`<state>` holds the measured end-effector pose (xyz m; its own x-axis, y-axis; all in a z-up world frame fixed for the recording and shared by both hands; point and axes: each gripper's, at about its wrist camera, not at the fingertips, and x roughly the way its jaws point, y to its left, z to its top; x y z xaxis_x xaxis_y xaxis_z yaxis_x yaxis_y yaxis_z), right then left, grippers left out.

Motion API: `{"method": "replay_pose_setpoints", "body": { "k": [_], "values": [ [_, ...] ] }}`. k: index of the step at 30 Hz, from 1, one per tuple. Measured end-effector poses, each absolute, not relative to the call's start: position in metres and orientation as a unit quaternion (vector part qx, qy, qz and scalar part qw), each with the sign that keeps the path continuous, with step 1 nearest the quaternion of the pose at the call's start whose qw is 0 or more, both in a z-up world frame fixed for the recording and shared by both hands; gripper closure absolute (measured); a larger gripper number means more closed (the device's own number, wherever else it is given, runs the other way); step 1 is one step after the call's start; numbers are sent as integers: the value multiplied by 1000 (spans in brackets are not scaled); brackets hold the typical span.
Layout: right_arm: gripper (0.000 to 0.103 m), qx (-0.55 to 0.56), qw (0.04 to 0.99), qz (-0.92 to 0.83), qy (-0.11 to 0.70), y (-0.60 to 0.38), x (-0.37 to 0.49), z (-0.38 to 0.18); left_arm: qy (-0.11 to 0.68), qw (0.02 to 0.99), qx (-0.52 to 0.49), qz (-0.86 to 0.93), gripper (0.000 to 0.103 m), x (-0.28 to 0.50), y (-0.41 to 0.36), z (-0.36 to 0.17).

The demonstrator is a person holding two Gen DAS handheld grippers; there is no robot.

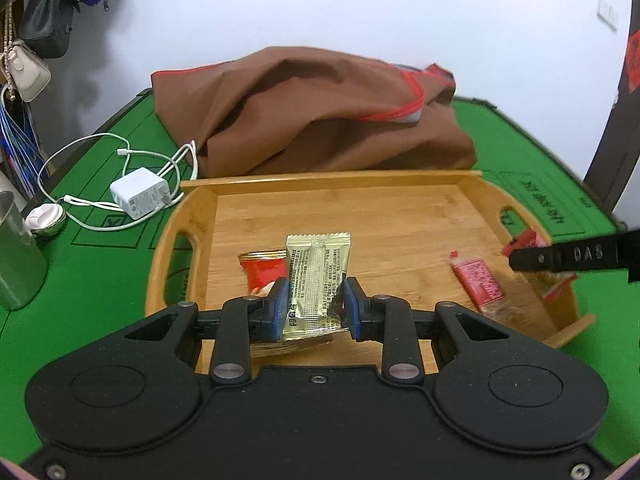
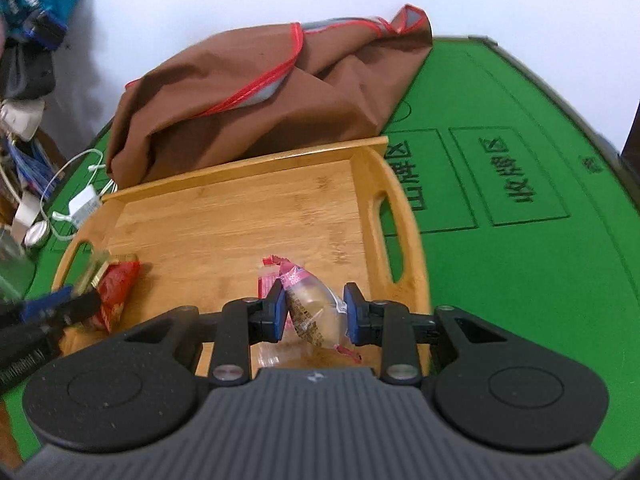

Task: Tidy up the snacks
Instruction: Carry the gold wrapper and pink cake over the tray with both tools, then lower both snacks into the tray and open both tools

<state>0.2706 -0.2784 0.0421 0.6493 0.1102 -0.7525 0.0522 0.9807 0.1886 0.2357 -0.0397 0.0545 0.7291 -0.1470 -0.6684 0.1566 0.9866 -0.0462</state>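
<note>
Both tongs are clamped on snacks above the wooden tray (image 1: pixel 400 178): left gripper (image 1: pixel 316 304) pinches a gold packet (image 1: pixel 318 276), right gripper (image 2: pixel 316 312) squeezes a clear pink-topped packet (image 2: pixel 314 308). Red packets (image 1: pixel 264 270) lie on the tray floor beneath.

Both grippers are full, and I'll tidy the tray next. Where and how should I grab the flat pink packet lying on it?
Judging by its pose, take the pink packet across its narrow width at mid-length, coming from above. It lies flat on the tray with bare wood along both long sides.
</note>
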Motion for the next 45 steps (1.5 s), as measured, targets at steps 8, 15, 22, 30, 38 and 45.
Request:
{"method": "replay_pose_setpoints", "body": {
  "k": [8, 15, 22, 30, 38, 45],
  "values": [
    [68, 84, 902, 1, 424, -267, 290, 26, 348, 934, 20, -78, 76, 251, -57, 46],
    [68, 69, 905, 2, 419, -261, 293, 23, 349, 933, 31, -80, 76, 257, -65, 36],
    [67, 43, 908, 2, 416, -254, 293, 23, 354, 932, 35, -76, 76, 262, -69, 29],
    [65, 15, 909, 9, 416, -243, 292, 20, 364, 928, 38, -73, 76, 266, -69, 20],
    [63, 10, 910, 13, 415, -243, 292, 18, 371, 925, 31, -72, 75, 268, -66, 16],
    [55, 10, 909, 22, 416, -243, 290, 18, 377, 923, 24, -74, 75, 270, -64, 15]
  ]
}}
